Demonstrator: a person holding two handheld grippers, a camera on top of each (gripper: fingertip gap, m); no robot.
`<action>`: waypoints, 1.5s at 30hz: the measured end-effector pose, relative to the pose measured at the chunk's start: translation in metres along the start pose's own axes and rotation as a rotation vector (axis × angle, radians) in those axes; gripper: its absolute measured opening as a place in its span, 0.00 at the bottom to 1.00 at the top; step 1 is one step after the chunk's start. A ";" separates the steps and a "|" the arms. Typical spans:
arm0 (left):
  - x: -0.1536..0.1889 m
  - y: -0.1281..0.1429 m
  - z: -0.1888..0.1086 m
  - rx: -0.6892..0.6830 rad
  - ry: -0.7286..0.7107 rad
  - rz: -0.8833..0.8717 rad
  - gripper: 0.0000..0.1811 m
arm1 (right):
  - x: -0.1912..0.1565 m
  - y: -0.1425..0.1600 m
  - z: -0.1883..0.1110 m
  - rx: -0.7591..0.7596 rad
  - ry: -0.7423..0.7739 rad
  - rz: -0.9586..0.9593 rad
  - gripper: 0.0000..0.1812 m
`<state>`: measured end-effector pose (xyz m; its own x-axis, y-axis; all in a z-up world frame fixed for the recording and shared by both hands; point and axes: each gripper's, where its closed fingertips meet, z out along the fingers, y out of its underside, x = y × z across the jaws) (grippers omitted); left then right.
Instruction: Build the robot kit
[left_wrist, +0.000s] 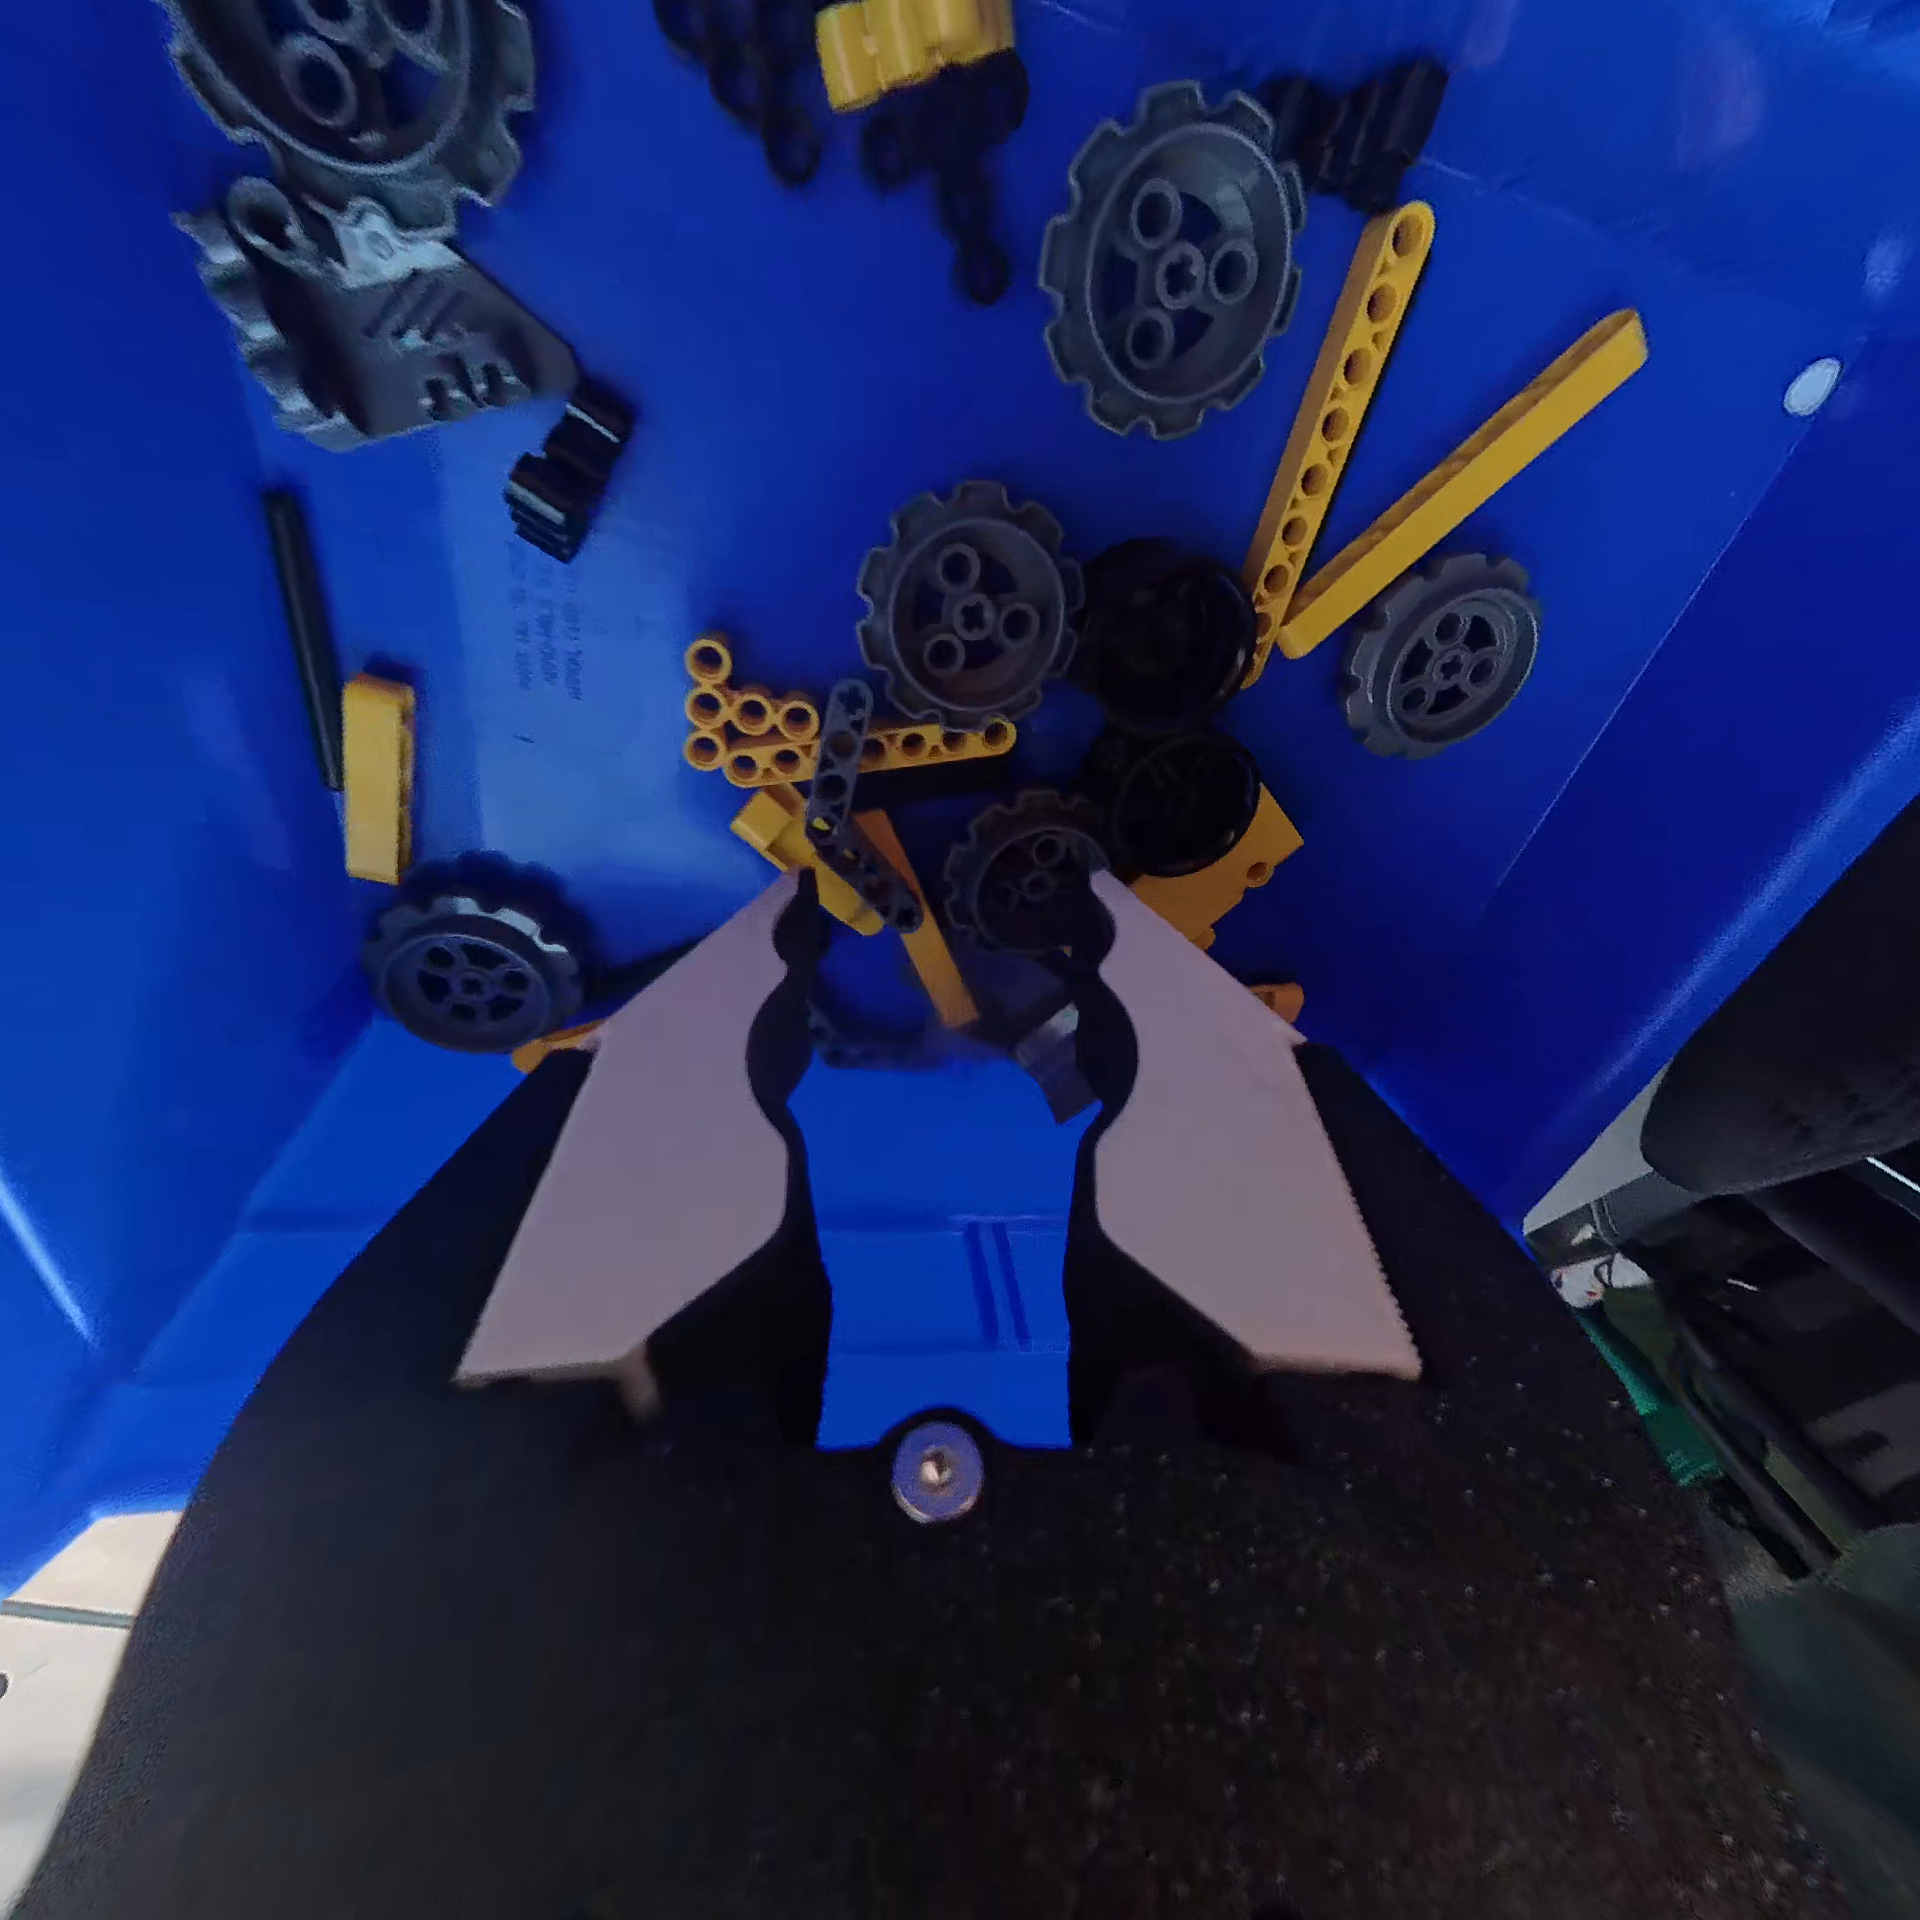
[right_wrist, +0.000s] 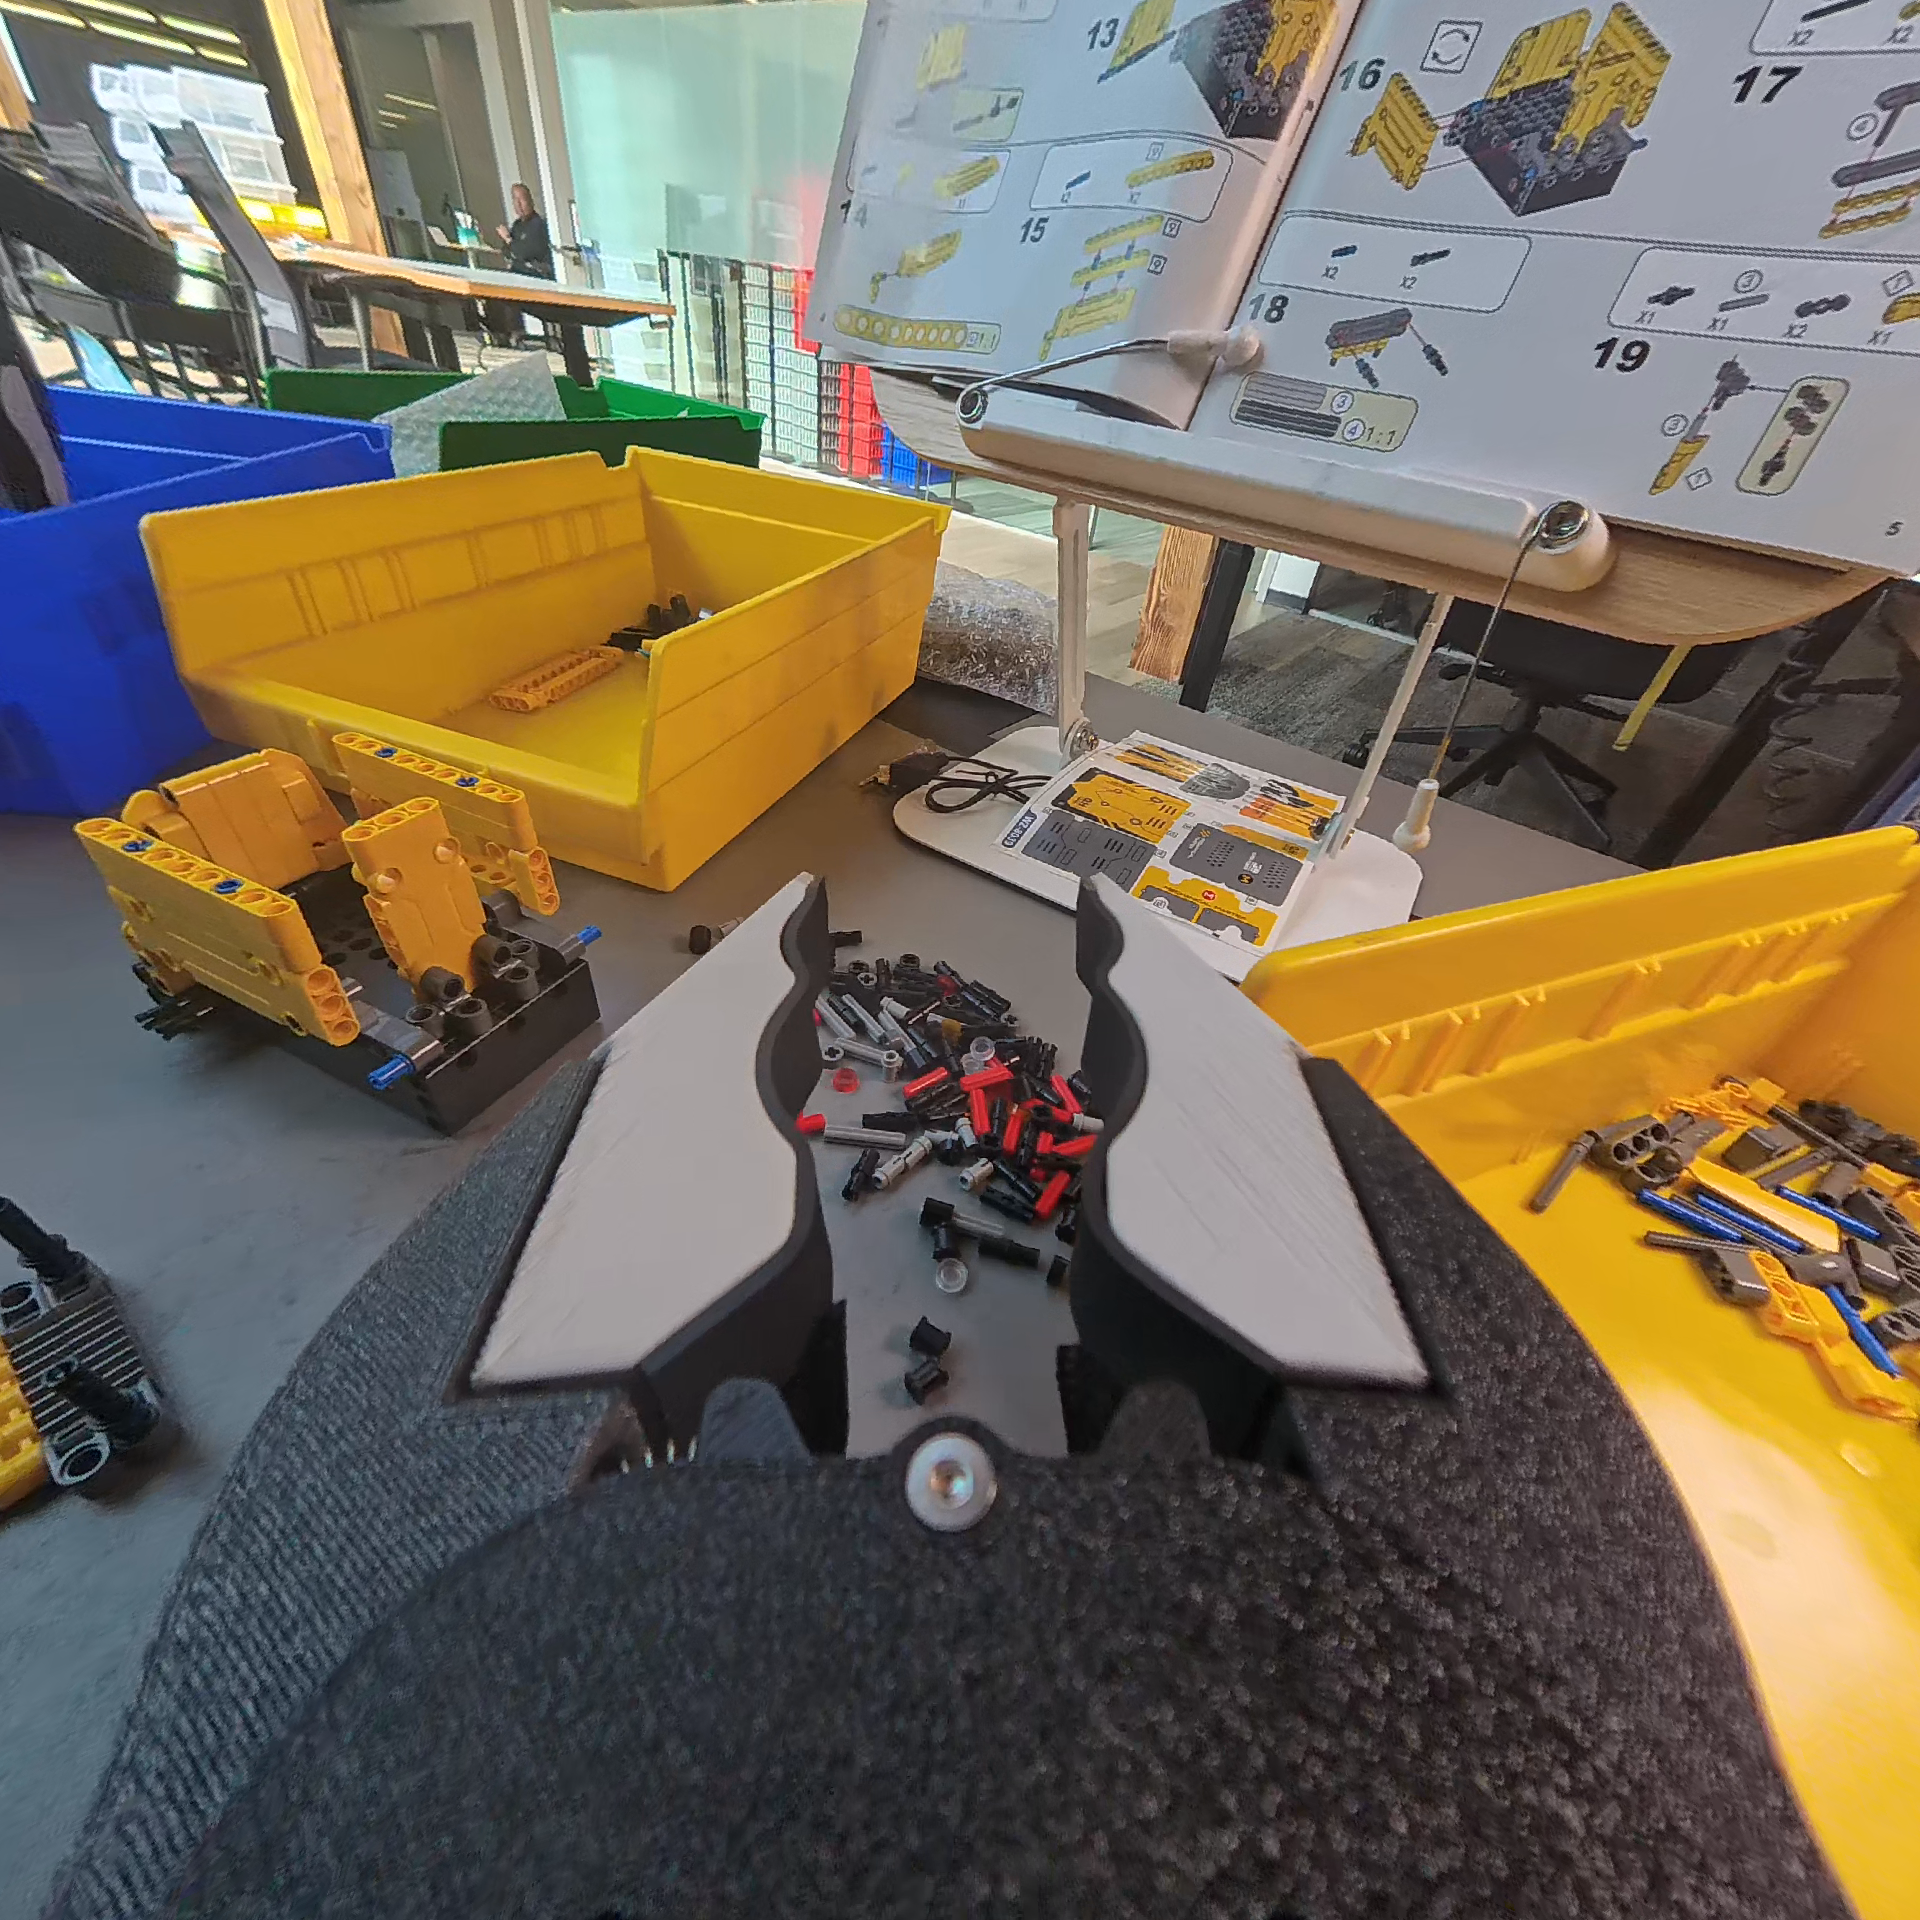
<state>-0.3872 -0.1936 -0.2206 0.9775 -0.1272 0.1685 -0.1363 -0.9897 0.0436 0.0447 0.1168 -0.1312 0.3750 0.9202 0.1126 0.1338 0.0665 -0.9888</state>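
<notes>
Fingers parted on left gripper (left_wrist: 943, 914) over parts in blue bin (left_wrist: 1558, 831); right gripper (right_wrist: 951, 914) spread above pins (right_wrist: 966, 1091).

Writing shows in three places. An open instruction booklet (right_wrist: 1455, 208), propped on a white stand (right_wrist: 1247, 468), carries bold black step numbers and small part-count marks beside its diagrams. A sticker sheet (right_wrist: 1174, 842) on the stand's base on the bench (right_wrist: 260, 1195) bears tiny print, too small to read. The floor of the blue bin (left_wrist: 727, 468) has moulded lettering, blurred and unreadable.
</notes>
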 end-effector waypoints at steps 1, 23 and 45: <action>0.004 0.003 0.004 -0.019 0.013 0.010 0.28 | 0.000 0.000 0.000 0.000 -0.001 -0.001 0.26; 0.028 0.013 0.018 -0.102 -0.041 0.161 0.24 | -0.005 -0.001 0.000 0.003 -0.017 -0.010 0.26; 0.008 -0.012 -0.001 0.031 -0.126 0.125 0.24 | -0.004 -0.002 -0.001 0.010 -0.032 0.005 0.26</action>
<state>-0.3782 -0.1829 -0.2193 0.9659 -0.2551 0.0455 -0.2553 -0.9669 -0.0008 0.0442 0.1127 -0.1295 0.3460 0.9324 0.1043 0.1229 0.0652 -0.9903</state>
